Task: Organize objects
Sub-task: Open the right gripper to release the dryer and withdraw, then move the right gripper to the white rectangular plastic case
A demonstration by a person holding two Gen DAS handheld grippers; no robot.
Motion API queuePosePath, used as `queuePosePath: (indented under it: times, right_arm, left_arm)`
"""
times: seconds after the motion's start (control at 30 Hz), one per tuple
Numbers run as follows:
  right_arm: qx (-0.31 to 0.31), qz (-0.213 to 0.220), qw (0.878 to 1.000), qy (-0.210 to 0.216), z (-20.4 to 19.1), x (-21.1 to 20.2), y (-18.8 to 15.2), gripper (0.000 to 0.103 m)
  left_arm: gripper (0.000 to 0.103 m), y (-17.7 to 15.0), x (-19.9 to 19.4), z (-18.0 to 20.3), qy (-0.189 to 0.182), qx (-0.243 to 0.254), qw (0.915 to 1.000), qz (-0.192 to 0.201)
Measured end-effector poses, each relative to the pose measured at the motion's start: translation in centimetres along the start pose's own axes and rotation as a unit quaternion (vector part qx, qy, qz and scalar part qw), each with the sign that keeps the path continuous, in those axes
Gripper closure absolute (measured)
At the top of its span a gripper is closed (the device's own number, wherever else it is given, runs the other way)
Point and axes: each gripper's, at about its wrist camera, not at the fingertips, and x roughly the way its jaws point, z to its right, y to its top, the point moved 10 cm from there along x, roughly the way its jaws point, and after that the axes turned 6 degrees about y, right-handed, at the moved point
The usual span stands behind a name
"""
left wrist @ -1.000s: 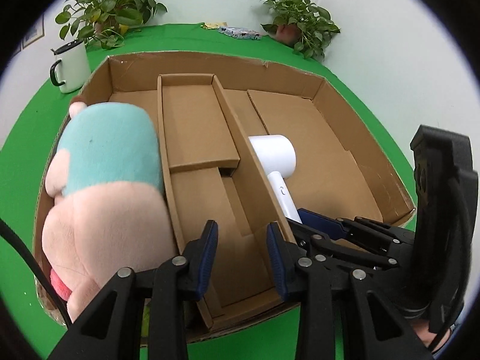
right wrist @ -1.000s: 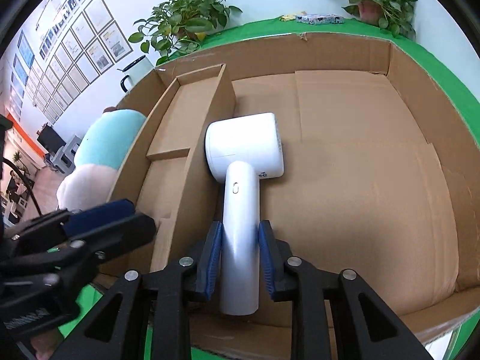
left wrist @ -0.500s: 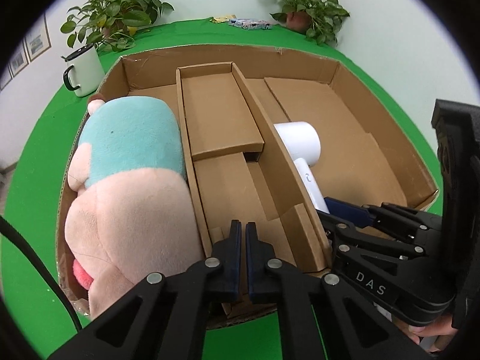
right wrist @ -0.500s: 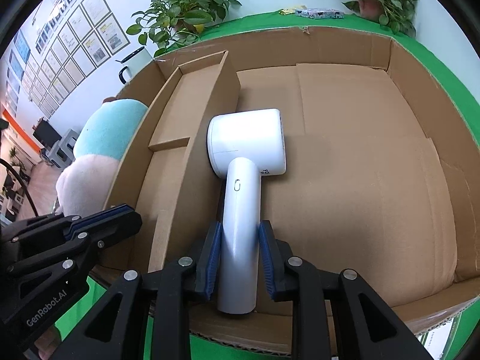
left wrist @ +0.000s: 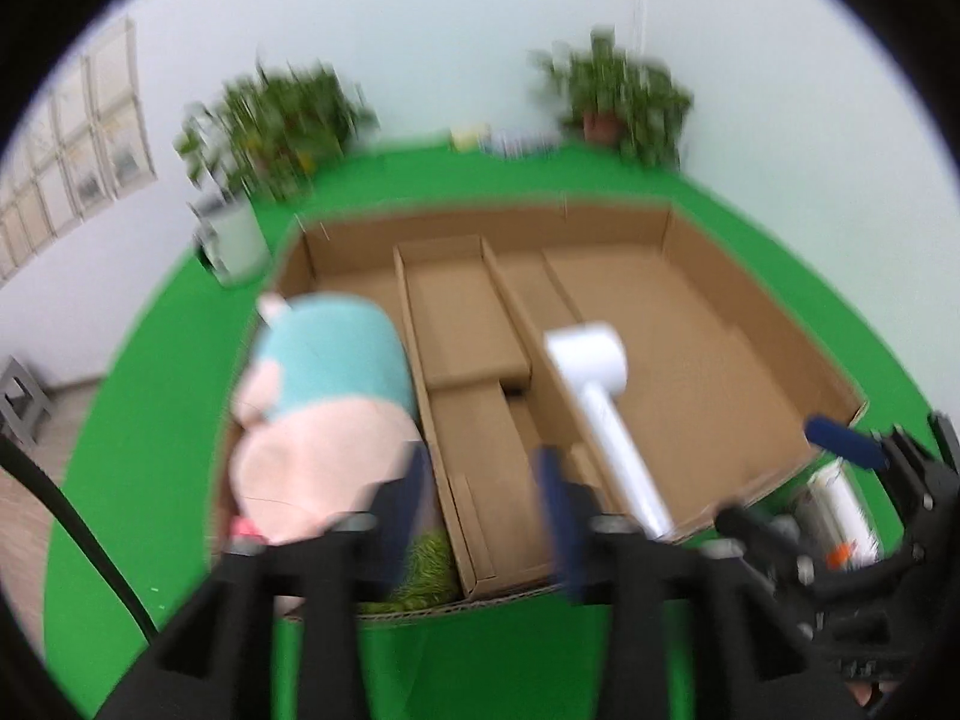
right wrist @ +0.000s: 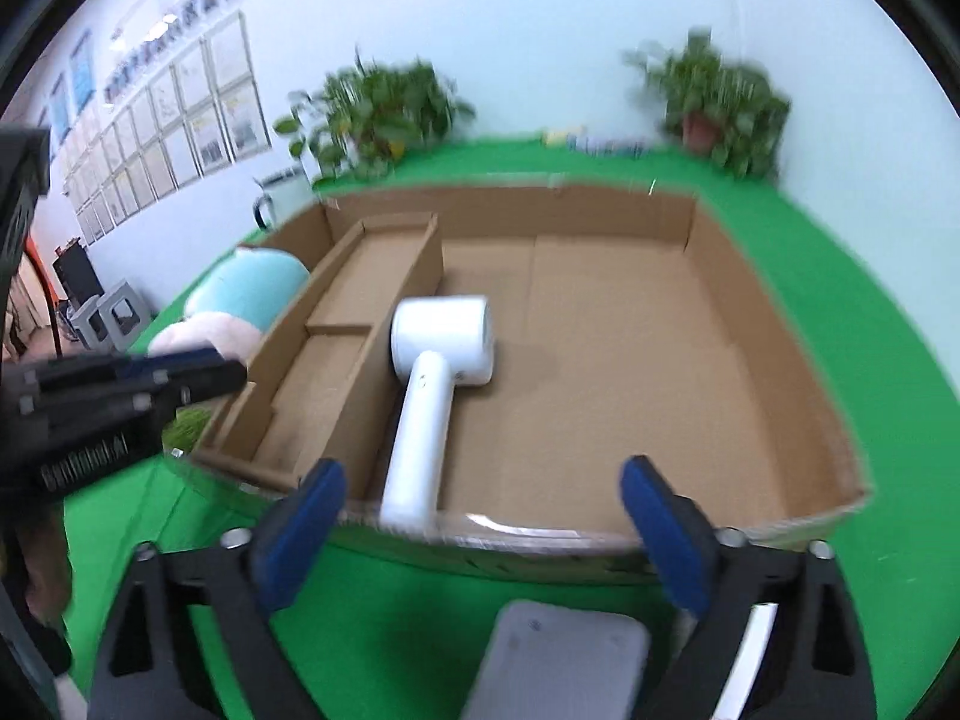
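Lying loose — hair dryer [right wrist: 441, 384] in box [right wrist: 780, 360].

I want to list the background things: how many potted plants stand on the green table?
2. One potted plant stands at the far left, behind the mug; the other potted plant stands in the far right corner. More may be out of view.

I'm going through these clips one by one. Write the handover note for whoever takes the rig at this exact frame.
Left gripper: open, empty, hovering at the box's near edge.
Right gripper: open, empty, outside the near wall.
White hair dryer: lying in the cardboard box, large right compartment, head against the divider, handle end at the near wall.
Plush toy: in the left compartment.
Middle compartments: nothing in them.
Left to do: a grey flat item lies on the green cloth below the right gripper; a white bottle-like item sits outside the box, blurred.
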Motion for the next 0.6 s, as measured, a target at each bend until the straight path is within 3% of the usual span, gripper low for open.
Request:
queuePosePath:
  times: [0.03, 0.13, 0.37, 0.6]
  right_arm:
    - [-0.008, 0.009, 1.000, -0.001, -0.1, -0.8, -0.1, 0.001]
    - [-0.021, 0.035, 0.999, -0.011, -0.6, -3.3, -0.4, 0.001]
    - [0.010, 0.037, 0.999, 0.002, -0.4, -6.0, -2.5, 0.001]
    - [0.021, -0.014, 0.999, 0.023, -0.8, -5.2, -7.5, 0.001]
  left_arm:
    - [0.021, 0.3, -1.2, -0.2, 0.005, -0.009, 0.9996, 0.026]
    - [0.021, 0.8, -4.8, -0.4, 0.007, -0.026, 0.9949, 0.098]
    - [0.021, -0.8, -7.4, -0.3, 0.006, -0.033, 0.9938, 0.106]
    - [0.021, -2.4, -8.0, 0.3, 0.007, -0.032, 0.9930, 0.113]
